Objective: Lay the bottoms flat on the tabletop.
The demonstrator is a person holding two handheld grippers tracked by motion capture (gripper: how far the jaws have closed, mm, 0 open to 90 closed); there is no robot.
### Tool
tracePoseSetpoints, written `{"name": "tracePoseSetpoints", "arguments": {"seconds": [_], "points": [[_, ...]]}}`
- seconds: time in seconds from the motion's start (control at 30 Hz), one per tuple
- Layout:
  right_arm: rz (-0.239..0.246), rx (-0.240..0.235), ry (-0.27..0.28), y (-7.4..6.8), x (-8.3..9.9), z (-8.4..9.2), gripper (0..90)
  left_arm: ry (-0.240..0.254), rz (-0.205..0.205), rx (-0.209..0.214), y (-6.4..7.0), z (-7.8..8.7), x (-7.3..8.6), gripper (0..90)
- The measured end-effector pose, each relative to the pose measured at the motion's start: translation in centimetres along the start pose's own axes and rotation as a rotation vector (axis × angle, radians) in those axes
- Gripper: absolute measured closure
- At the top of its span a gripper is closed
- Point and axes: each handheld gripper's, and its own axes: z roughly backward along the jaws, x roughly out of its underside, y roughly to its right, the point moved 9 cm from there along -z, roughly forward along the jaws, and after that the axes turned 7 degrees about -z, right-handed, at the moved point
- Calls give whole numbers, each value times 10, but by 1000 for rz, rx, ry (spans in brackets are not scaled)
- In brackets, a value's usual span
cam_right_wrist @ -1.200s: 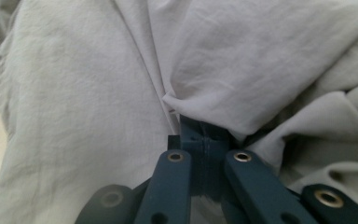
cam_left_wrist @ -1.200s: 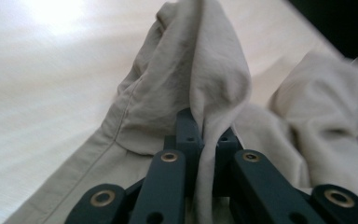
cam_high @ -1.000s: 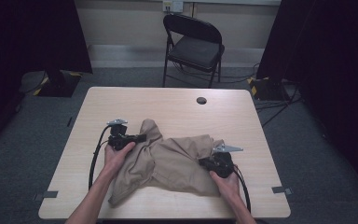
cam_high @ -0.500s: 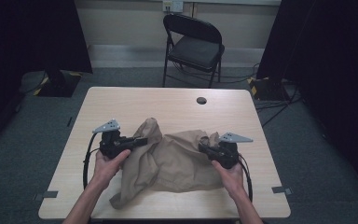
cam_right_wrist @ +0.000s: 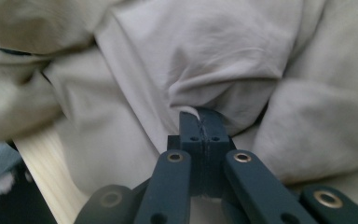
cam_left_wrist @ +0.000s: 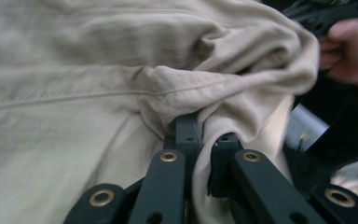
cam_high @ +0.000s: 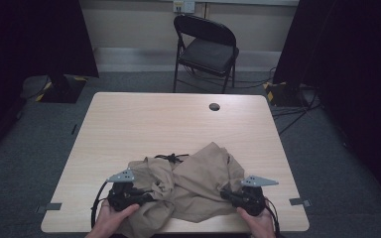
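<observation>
A crumpled tan cloth garment (cam_high: pixel 198 183) lies bunched at the near edge of the light wooden table (cam_high: pixel 178 124). A black drawstring (cam_high: pixel 171 157) shows at its far edge. My left gripper (cam_high: pixel 146 196) is at the garment's left side, shut on a fold of the cloth (cam_left_wrist: pixel 200 133). My right gripper (cam_high: pixel 225 194) is at the garment's right side, with its jaws pressed together on a pinch of fabric (cam_right_wrist: pixel 200 119). In the left gripper view, tan cloth (cam_left_wrist: pixel 98 70) spreads ahead and the person's other hand (cam_left_wrist: pixel 349 51) shows at the upper right.
A black folding chair (cam_high: pixel 208 49) stands beyond the table's far edge. A dark round hole (cam_high: pixel 214 106) sits in the tabletop near the back. Cables run on the carpet at the right (cam_high: pixel 287 114). The table's edge (cam_right_wrist: pixel 42 163) lies just under the right gripper.
Both hands have drawn back toward the table's near edge, dragging the garment with them. The cloth now lies more bunched between the two grippers.
</observation>
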Motion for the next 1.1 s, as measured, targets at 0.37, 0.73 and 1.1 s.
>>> {"name": "tracePoseSetpoints", "arguments": {"seconds": [0.37,0.73,1.1], "points": [[24,-36,70,-7,-30,8,538,14,13,29,1,8,-2,720],[25,-18,168,-3,-79,12,451,96,-1,-8,-1,39,-23,647],[38,-8,219,-5,-110,24,390,151,-21,-59,-5,66,-41,533]]}}
